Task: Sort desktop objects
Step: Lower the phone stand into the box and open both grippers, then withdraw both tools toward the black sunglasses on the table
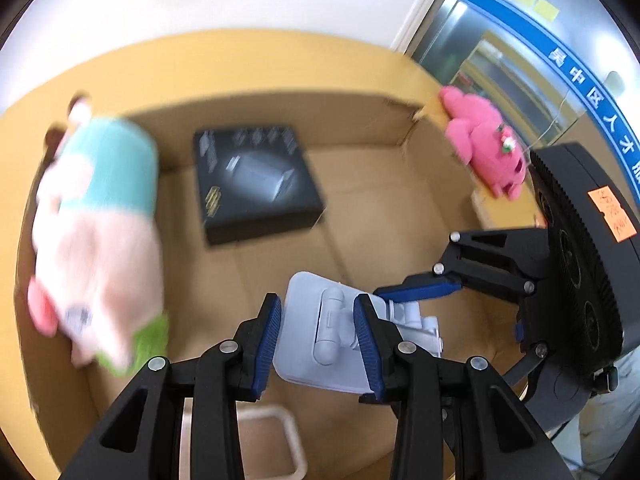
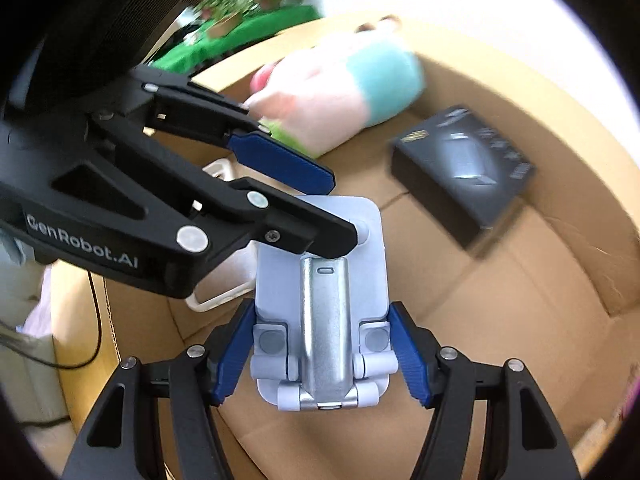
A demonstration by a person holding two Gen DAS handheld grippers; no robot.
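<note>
"GenRobot.AI" printed white on left gripper (image 2: pixel 316 216) body, read in right wrist view. Blue glass strip w/ white Chinese characters at 2 o'clock, left view; only 中区人才 legible. Orange sticker (image 1: pixel 612 214) on right gripper housing, handwriting unreadable. Black product box (image 1: pixel 256 184), gold logo and small print too blurred to read.

Pale grey folding phone stand (image 2: pixel 322 300) w/ metal hinge arm held over cardboard box (image 1: pixel 360 128) interior. Right gripper (image 2: pixel 322 354) pads narrow, pressed on stand's lower sides at hinge end. Left gripper (image 1: pixel 318 336) pads either side of stand's top plate, seem touching; firm grip or not, cannot tell.

Inside carton: black box at 12, left view; pink/teal plush pig (image 1: pixel 96 232) at 9 against wall; white square frame (image 1: pixel 280 436) on floor at 6. Pink plush (image 1: pixel 484 140) on carton rim at 2. Frames motion-blurred.
</note>
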